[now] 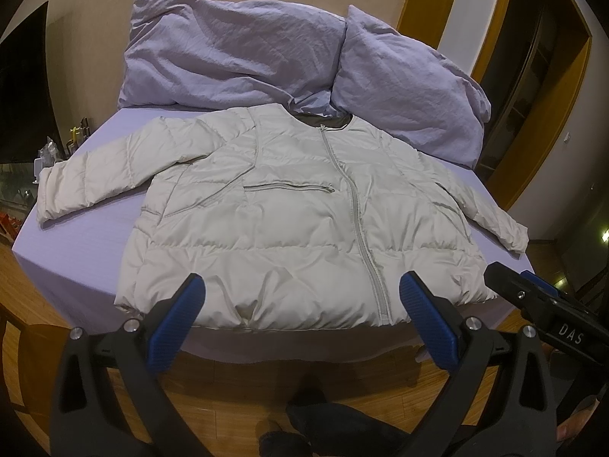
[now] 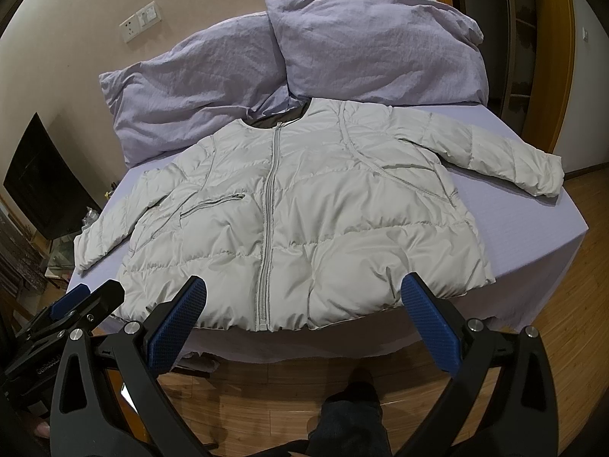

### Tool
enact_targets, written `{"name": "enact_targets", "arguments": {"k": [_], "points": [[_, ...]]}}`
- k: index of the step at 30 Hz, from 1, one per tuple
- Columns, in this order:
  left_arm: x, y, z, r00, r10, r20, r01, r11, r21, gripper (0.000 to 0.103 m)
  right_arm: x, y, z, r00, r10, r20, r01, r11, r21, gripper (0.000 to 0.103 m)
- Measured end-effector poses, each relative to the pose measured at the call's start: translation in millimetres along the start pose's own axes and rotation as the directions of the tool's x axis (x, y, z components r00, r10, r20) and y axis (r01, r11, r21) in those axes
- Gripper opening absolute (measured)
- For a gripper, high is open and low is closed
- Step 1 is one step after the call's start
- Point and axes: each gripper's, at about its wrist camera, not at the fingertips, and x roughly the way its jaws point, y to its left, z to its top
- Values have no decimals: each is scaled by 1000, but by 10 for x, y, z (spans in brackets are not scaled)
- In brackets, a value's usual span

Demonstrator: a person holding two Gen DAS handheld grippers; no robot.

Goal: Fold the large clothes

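Observation:
A pale grey puffer jacket (image 1: 289,213) lies flat, front up and zipped, on the lilac bed (image 1: 76,251), both sleeves spread out to the sides. It also shows in the right wrist view (image 2: 312,221). My left gripper (image 1: 302,293) is open and empty, held just short of the jacket's hem. My right gripper (image 2: 304,293) is open and empty too, also just short of the hem. The right gripper shows at the right edge of the left wrist view (image 1: 533,297). The left gripper shows at the left edge of the right wrist view (image 2: 80,304).
Two lilac pillows (image 1: 236,53) (image 1: 411,87) lean on the wall at the head of the bed. Wooden floor (image 1: 236,388) lies between me and the bed. A dark screen (image 2: 42,179) and cluttered shelves stand at the left. A wooden door frame (image 2: 552,57) is at the right.

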Motion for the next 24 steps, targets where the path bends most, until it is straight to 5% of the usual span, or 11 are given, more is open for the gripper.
{"name": "enact_targets", "arguments": {"k": [24], "points": [[107, 122, -95, 1000, 1, -18, -1, 1000, 1, 101, 82, -47, 7, 1000, 1, -23, -1, 1000, 25, 102]]}}
